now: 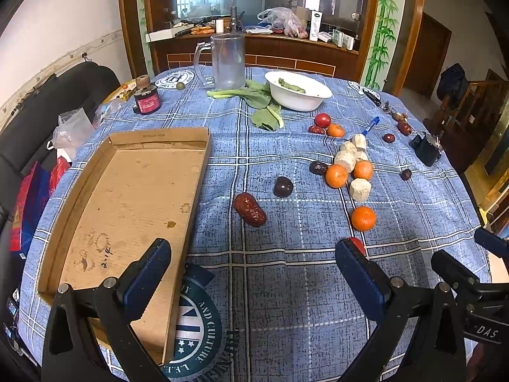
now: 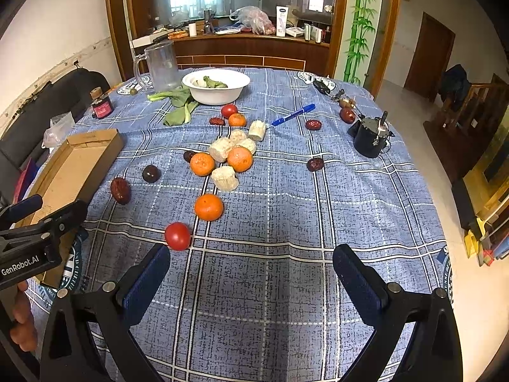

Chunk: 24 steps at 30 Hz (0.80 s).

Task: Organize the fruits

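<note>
Fruit lies scattered on the blue plaid tablecloth (image 2: 286,210): several mandarins (image 2: 208,207) (image 1: 363,218), red tomatoes (image 2: 177,236), dark red jujubes (image 1: 250,209) (image 2: 120,190), a dark plum (image 1: 283,186) (image 2: 151,173) and pale corn-cob pieces (image 2: 225,178) (image 1: 360,189). An empty cardboard tray (image 1: 127,210) lies at the left; it also shows in the right wrist view (image 2: 73,172). My left gripper (image 1: 253,261) is open and empty above the tray's near right edge. My right gripper (image 2: 251,264) is open and empty, its left finger just short of the near tomato.
A white bowl (image 2: 216,90) with greens, loose leafy greens (image 1: 264,108), a clear plastic mug (image 1: 227,60), a red jar (image 1: 147,99), a blue pen (image 2: 293,114) and a black cup (image 2: 369,140) stand further back. A black chair (image 1: 41,121) is at the left.
</note>
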Motion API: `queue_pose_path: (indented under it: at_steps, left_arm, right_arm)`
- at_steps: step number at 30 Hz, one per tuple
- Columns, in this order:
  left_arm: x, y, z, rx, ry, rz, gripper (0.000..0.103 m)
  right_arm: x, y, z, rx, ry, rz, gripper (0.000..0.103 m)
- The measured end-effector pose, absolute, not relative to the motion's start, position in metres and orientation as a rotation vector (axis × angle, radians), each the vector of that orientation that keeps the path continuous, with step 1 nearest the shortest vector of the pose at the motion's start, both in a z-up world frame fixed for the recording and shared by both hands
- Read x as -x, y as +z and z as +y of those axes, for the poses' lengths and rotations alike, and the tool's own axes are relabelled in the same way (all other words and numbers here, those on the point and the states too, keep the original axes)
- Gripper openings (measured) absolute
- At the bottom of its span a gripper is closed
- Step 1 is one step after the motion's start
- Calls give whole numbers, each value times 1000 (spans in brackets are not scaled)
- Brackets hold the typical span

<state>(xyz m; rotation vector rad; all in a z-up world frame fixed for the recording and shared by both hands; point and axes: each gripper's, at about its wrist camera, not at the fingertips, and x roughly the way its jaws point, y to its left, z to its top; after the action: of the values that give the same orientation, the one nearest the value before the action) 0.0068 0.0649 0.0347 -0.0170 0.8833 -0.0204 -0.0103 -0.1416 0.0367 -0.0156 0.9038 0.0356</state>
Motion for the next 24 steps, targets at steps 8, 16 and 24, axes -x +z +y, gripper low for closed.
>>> queue_pose_path:
  at_steps: [8, 16, 24]
  left_arm:
    - [10, 35, 65, 7, -30, 871, 103]
    - [22, 32, 65, 5, -42, 874, 103]
    - [32, 39, 60, -11, -53, 829, 103]
  right_arm:
    - [30, 38, -141, 7, 8, 877, 103]
    - [46, 40, -138, -5, -2, 873, 103]
    - [60, 48, -140, -17, -27, 824, 103]
